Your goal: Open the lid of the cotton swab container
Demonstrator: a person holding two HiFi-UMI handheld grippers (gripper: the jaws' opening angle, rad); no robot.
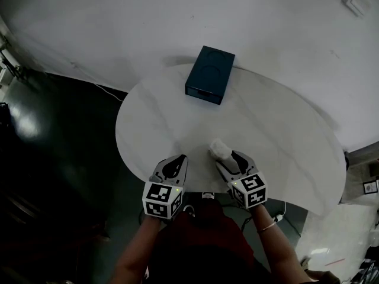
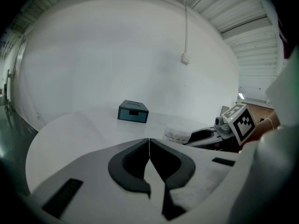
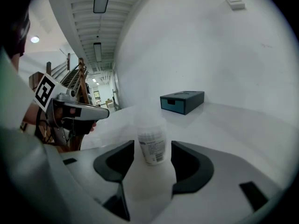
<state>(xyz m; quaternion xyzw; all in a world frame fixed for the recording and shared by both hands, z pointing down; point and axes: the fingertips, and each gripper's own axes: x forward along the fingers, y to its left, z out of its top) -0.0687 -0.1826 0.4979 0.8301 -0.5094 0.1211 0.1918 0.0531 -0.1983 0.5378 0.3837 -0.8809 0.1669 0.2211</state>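
The cotton swab container (image 1: 219, 150), a small whitish translucent tub with a printed label, stands upright on the round white table (image 1: 284, 129) near its front edge. My right gripper (image 1: 227, 155) is open, and the container (image 3: 152, 141) stands between its dark pads with a narrow gap at the right pad; its top is hazy. My left gripper (image 1: 180, 158) is to the left of the container and apart from it. The left gripper (image 2: 149, 141) is shut with nothing between its jaws, and the container (image 2: 178, 135) shows to its right.
A dark blue box (image 1: 210, 74) with a drawer front sits at the far side of the table, well beyond both grippers. A white wall rises behind the table, and dark floor lies to the left. A cable runs along the floor's edge.
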